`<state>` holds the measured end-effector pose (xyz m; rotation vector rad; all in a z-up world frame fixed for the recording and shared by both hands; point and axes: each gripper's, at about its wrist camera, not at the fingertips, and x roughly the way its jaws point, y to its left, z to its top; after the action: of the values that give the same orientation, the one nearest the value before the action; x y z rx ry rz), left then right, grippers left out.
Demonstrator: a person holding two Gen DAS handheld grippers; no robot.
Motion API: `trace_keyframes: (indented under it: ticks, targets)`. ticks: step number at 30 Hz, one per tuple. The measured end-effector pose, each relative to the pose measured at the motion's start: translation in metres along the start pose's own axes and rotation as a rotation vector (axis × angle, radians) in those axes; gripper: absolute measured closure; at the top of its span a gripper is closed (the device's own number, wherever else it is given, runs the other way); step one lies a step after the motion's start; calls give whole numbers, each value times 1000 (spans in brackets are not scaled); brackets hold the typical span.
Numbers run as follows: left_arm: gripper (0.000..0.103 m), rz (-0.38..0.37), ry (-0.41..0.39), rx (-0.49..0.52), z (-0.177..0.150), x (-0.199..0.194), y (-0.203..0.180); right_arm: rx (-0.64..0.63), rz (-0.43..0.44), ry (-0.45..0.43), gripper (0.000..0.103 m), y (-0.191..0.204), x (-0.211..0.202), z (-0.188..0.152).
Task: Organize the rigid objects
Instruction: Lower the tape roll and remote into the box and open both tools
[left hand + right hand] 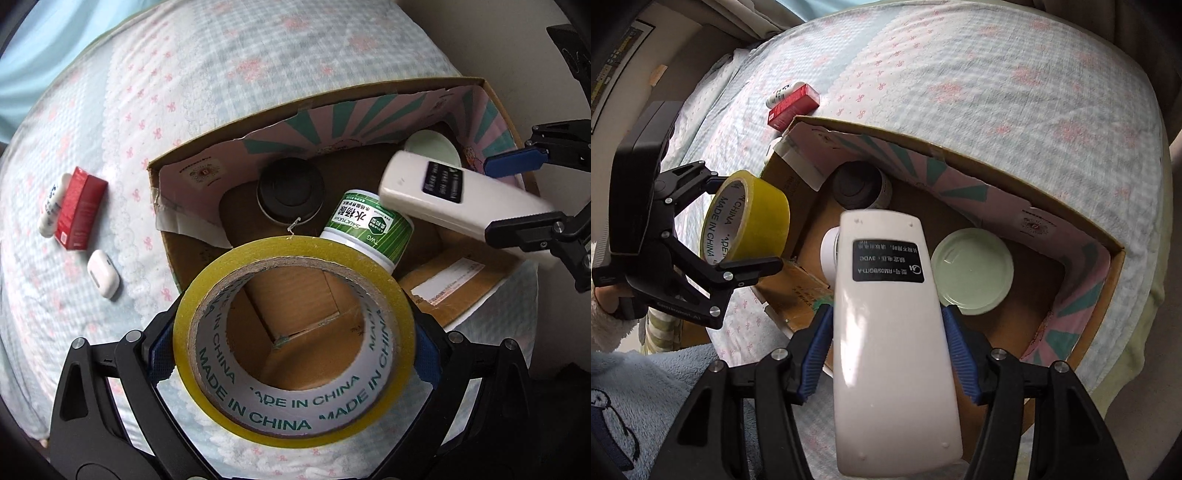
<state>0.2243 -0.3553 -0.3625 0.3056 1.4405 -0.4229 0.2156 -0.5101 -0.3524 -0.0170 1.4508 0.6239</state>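
Jar [367, 226] in box [314, 92] (btwn two cans).

A bedroom in a home is shown: a bed [997, 74] is covered with a pale checked quilt printed with pink bows, a curtain [22, 74] hangs beside it, and a framed picture [617, 70] is hung on the wall.

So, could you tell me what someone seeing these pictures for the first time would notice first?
Most striking is the yellow tape roll clamped in the left gripper, filling the foreground near the cardboard box. The right gripper grips a white remote, back label up, above the box's open top. Inside the box sit a green-labelled bottle, a dark-lidded jar and a pale green lid; a red carton lies on the bedspread outside.
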Motion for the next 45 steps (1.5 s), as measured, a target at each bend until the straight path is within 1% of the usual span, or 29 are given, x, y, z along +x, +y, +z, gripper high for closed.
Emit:
trace_keyframes:
  ticks: [1,2,3,5,7,10,14,17,20,27,30,32,34,36,37,41,45]
  targets:
    - [0,-1,-19,-1,-1,-4,0,9,-25,-19,16,0,-3,-1]
    - [0,6,-29,-2,-2,-9,1,18,-47,-55,0,-1,-8,-3]
    - [0,10,-39,-1,-3,-13,2,26,-45,-92,0,-2,-13,-6]
    - [0,-2,-51,-8,-7,-21,4,44,-46,-131,0,-5,-19,-13]
    - [0,-12,-44,-17,-10,-25,8,57,-82,-154,0,-5,-21,-21]
    - [0,-10,-52,-21,-15,-33,10,66,-132,-158,0,-2,-20,-27]
    - [0,-10,-75,-21,-24,-47,13,87,-147,-181,0,5,-32,-32]
    - [0,6,-94,-14,-31,-58,15,87,-165,-213,0,13,-45,-34]
    - [0,14,-106,-21,-38,-68,18,72,-178,-254,0,24,-55,-35]
    - [0,23,-160,-62,-65,-102,35,10,-203,-275,0,60,-69,-37]
    - [0,40,-185,-78,-82,-119,50,-5,-217,-301,0,77,-78,-35]
    - [0,76,-215,-91,-94,-133,63,-11,-235,-307,0,90,-83,-32]
    - [0,102,-238,-100,-106,-147,76,-27,-251,-295,0,105,-88,-28]
    - [0,120,-262,-111,-117,-161,92,-31,-243,-257,0,119,-91,-21]
    - [0,125,-273,-116,-123,-168,101,-31,-236,-245,0,127,-93,-17]
    - [0,131,-312,-136,-140,-190,139,-45,-253,-258,0,166,-106,-4]
    - [0,120,-356,-134,-151,-207,182,-67,-307,-301,0,215,-114,11]
